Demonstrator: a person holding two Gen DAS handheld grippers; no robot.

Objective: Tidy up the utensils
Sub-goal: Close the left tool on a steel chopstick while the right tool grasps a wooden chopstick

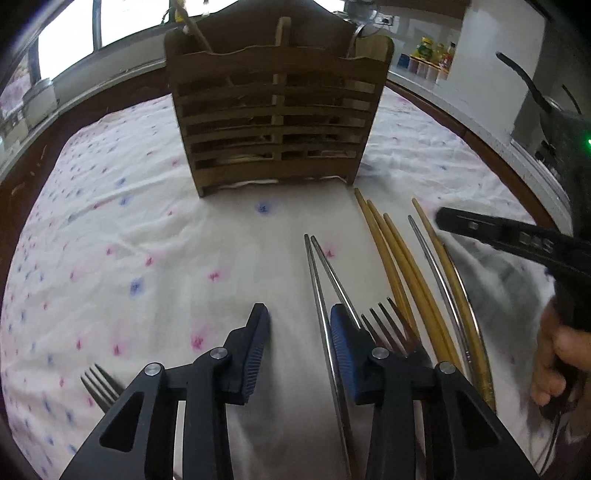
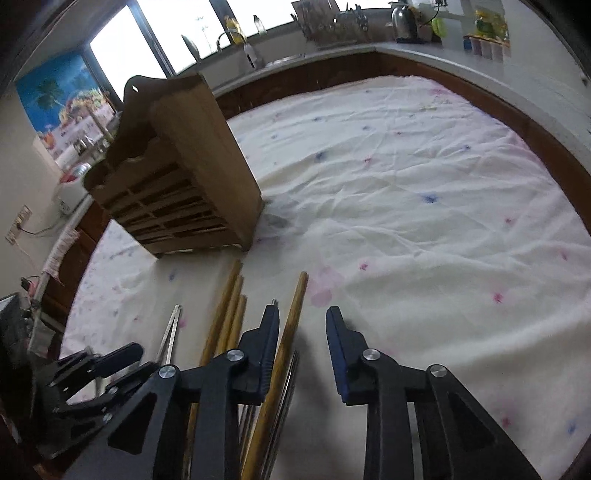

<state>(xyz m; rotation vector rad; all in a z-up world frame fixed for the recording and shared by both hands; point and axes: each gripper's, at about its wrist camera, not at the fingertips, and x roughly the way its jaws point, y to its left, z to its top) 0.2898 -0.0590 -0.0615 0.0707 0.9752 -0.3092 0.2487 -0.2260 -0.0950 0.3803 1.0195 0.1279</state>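
A slatted wooden utensil holder (image 1: 277, 118) stands on the flowered cloth, also in the right wrist view (image 2: 177, 184). Several wooden chopsticks (image 1: 402, 273) and metal chopsticks (image 1: 321, 280) lie in front of it, tips toward it. One fork (image 1: 391, 325) lies by the chopsticks, another fork (image 1: 99, 384) at lower left. My left gripper (image 1: 299, 317) is open and empty, low over the cloth beside the metal chopsticks. My right gripper (image 2: 301, 314) is open and empty, above a wooden chopstick (image 2: 284, 343); it shows at the right of the left wrist view (image 1: 517, 236).
The white cloth with pink and blue flowers (image 2: 406, 184) covers the table. A counter with a kettle (image 2: 402, 18), bottles and a sink runs behind, under a window. A wall socket (image 2: 18, 221) is at the left.
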